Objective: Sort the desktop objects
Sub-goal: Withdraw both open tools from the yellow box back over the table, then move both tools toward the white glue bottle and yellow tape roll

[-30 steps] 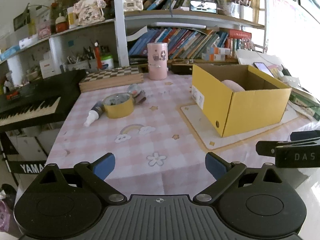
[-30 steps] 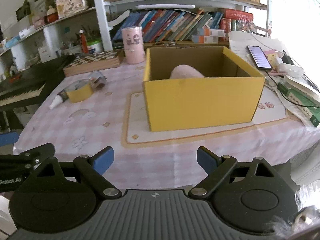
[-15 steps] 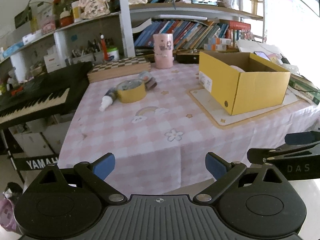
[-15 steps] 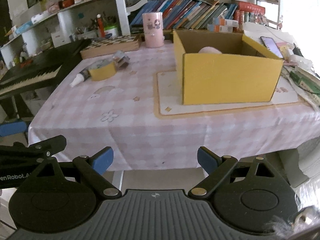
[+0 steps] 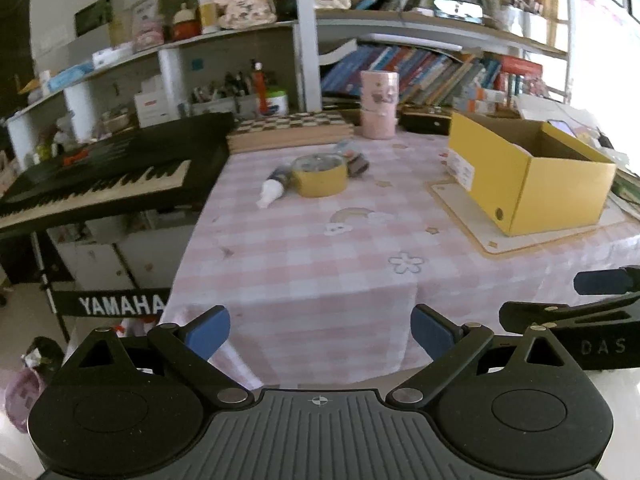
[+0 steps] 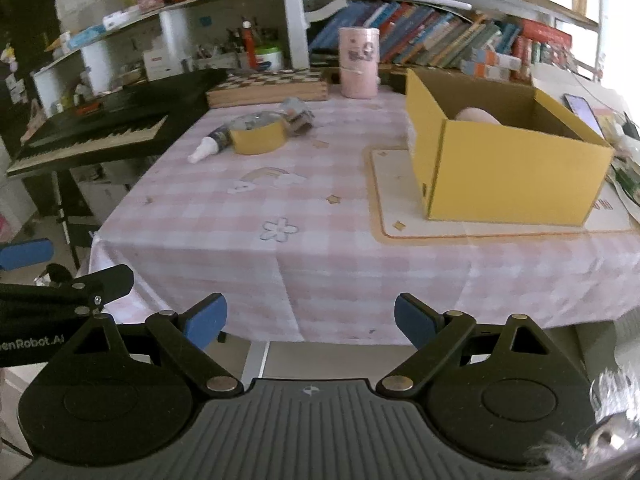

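Note:
A yellow tape roll [image 5: 319,176] [image 6: 257,137] lies on the pink checked tablecloth [image 5: 320,264], with a small white-capped bottle [image 5: 273,189] [image 6: 208,145] on its left and a small clear-wrapped item [image 5: 356,162] [image 6: 298,116] on its right. An open yellow cardboard box [image 5: 532,176] [image 6: 504,160] stands on a mat at the right, a pink rounded thing [image 6: 478,116] inside it. My left gripper [image 5: 320,330] and right gripper [image 6: 310,320] are both open and empty, held off the table's front edge.
A pink cup [image 5: 379,104] and a checkered board [image 5: 290,130] stand at the back. A black Yamaha keyboard [image 5: 100,176] is left of the table. Bookshelves [image 5: 420,72] fill the rear. A phone [image 6: 582,108] and papers lie at the far right.
Both grippers have pulled back from the table and now sit beyond its front edge, so the table looks farther away. Nothing on the table has moved.

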